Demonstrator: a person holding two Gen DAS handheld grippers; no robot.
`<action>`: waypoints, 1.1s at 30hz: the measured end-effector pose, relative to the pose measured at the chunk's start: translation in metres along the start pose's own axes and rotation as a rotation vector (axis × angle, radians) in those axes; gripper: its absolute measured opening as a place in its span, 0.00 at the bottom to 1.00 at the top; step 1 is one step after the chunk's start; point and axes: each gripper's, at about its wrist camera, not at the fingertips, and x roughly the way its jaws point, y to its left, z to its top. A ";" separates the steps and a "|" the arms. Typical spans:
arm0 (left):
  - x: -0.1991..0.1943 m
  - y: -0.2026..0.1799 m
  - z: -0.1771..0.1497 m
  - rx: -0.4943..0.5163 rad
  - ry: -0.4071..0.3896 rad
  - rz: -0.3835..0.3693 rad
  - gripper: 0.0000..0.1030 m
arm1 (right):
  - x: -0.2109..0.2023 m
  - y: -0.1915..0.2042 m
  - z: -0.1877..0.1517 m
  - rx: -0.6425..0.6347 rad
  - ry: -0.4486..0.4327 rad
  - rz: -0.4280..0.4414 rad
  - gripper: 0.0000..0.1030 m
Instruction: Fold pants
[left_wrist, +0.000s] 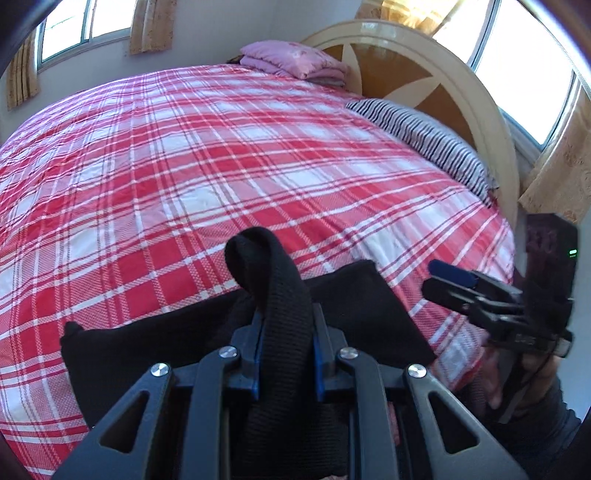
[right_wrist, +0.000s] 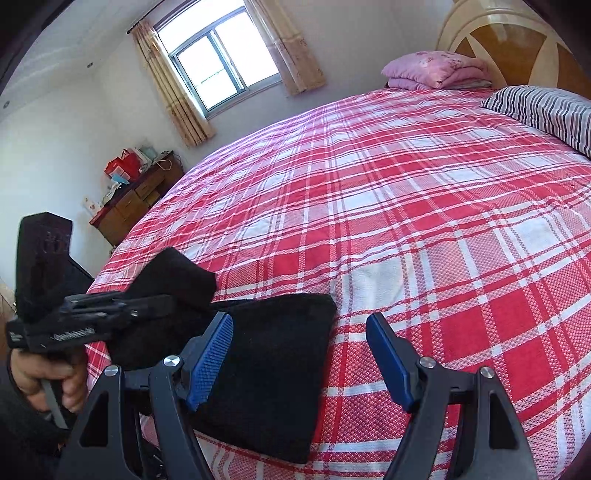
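The black pants (right_wrist: 269, 373) lie folded into a thick pad at the near edge of the bed; they also show in the left wrist view (left_wrist: 147, 354). My left gripper (left_wrist: 284, 354) is shut on a raised fold of the black pants (left_wrist: 269, 280), holding it above the pad. It shows in the right wrist view (right_wrist: 147, 306) at the left, with cloth sticking up from it. My right gripper (right_wrist: 299, 354) is open and empty, just right of the pad and above the bedspread. It shows in the left wrist view (left_wrist: 450, 280) at the right.
The bed carries a red and white plaid cover (right_wrist: 406, 221). A striped pillow (right_wrist: 546, 110) and folded pink bedding (right_wrist: 436, 70) lie by the headboard (left_wrist: 424, 70). A wooden desk with clutter (right_wrist: 136, 192) stands under the window.
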 end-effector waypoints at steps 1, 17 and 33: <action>0.006 -0.003 -0.001 0.014 0.005 0.011 0.21 | 0.001 -0.001 -0.001 0.002 0.002 0.000 0.74; -0.040 -0.017 -0.027 0.078 -0.221 0.046 0.66 | -0.009 -0.018 0.005 0.086 -0.040 -0.021 0.74; -0.029 0.079 -0.074 -0.140 -0.201 0.247 0.72 | 0.042 0.042 -0.028 -0.116 0.176 0.052 0.26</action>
